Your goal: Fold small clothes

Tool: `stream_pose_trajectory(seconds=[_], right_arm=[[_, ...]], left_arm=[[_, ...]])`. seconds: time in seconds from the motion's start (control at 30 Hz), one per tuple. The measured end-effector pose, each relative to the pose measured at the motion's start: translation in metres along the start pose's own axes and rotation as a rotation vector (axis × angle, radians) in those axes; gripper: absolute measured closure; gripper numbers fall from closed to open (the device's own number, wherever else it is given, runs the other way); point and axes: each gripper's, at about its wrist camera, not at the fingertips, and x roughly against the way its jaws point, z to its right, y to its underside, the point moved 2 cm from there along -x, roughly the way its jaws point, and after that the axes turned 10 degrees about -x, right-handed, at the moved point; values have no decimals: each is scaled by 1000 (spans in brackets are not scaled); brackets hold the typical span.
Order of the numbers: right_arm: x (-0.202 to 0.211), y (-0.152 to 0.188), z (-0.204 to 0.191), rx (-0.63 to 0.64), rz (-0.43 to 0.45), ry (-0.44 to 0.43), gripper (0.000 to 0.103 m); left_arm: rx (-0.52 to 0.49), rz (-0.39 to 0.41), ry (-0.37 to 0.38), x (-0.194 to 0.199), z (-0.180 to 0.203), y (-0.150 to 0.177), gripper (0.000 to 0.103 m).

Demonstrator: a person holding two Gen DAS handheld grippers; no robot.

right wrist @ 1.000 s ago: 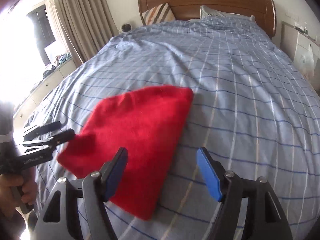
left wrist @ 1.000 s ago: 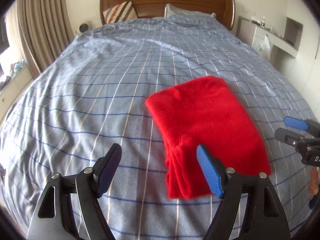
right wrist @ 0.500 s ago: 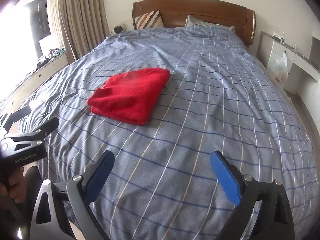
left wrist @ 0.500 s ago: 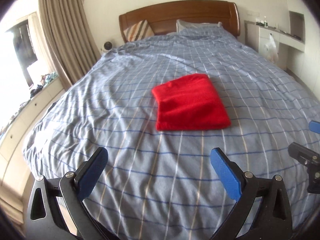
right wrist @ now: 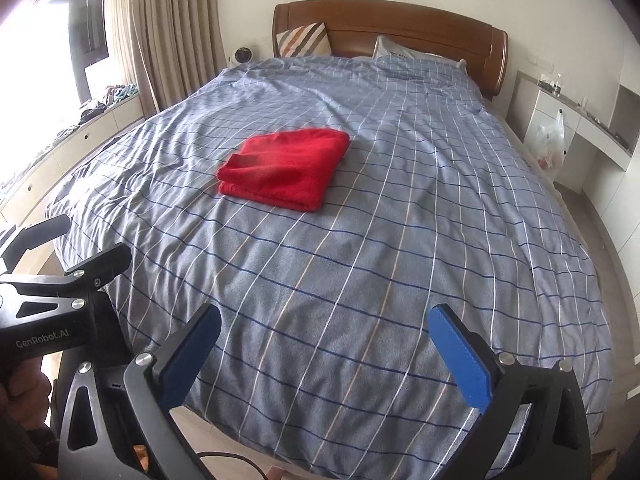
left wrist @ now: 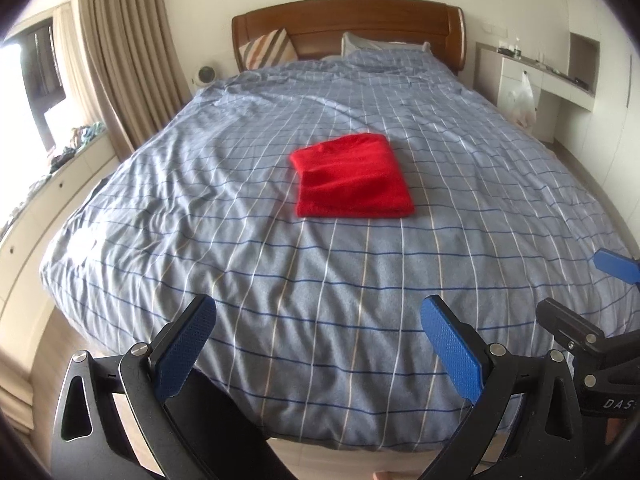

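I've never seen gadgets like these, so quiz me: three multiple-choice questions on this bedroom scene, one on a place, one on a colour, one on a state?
1. Where does the folded garment lie?
A. on the floor
B. on the checked duvet
C. on the striped pillow

2. What colour is the garment?
A. red
B. green
C. white

3. What are the left gripper and right gripper holding?
A. the garment together
B. one pillow each
C. nothing

Answers: 1 B, it rests mid-bed on the duvet. 2 A, bright red in both views. 3 C, both stand wide apart with only duvet visible between them.
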Motion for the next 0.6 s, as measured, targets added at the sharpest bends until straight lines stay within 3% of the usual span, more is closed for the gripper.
stream_pose_trajectory(seconds=[0.5,0.6], right_arm=[[32,-19,-22,0,43,-37,1],[39,-21,-25,9,38,-10,1]], left_arm=[[34,-17,-10,15,-10,-1,0],[39,-24,-13,19,-12,-2,0]])
